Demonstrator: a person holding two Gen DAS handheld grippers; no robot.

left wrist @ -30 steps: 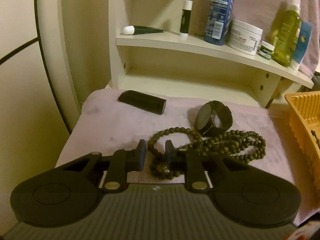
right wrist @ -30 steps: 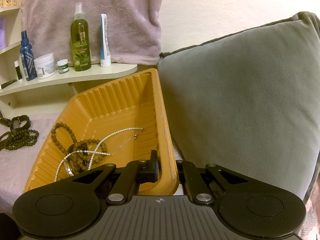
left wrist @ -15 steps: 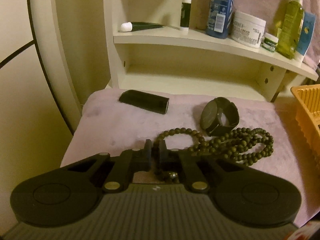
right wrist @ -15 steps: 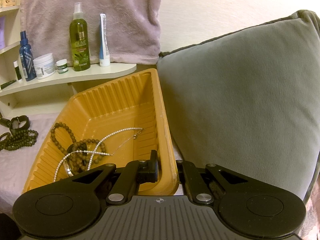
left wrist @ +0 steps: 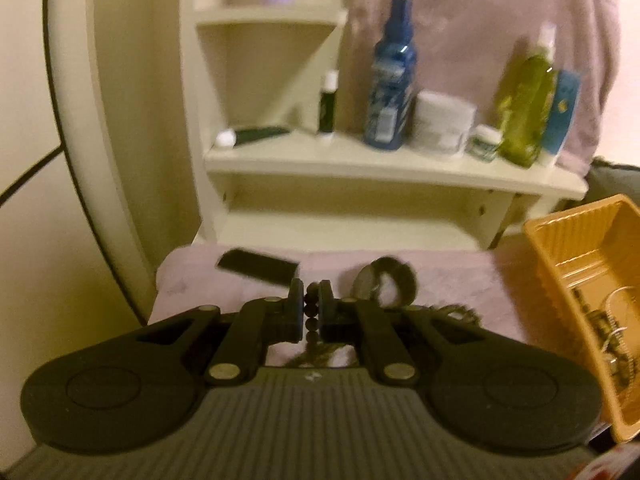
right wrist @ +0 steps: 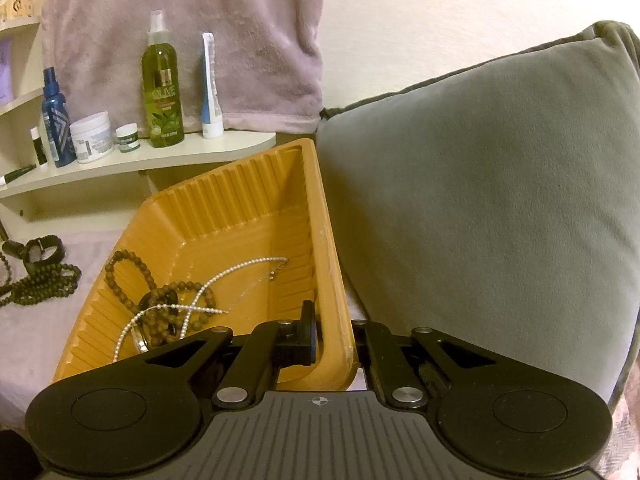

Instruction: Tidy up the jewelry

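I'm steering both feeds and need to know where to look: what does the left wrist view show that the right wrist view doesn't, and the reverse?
Only the left wrist view shows the left tool shut on the dark green bead necklace and the black rectangular case on the lilac cloth. Only the right wrist view shows the right tool clamped on the rim of the ribbed orange plastic tray, the grey cushion, and the white pearl strand inside the tray. Both show the tray, the watch and the shelf bottles.
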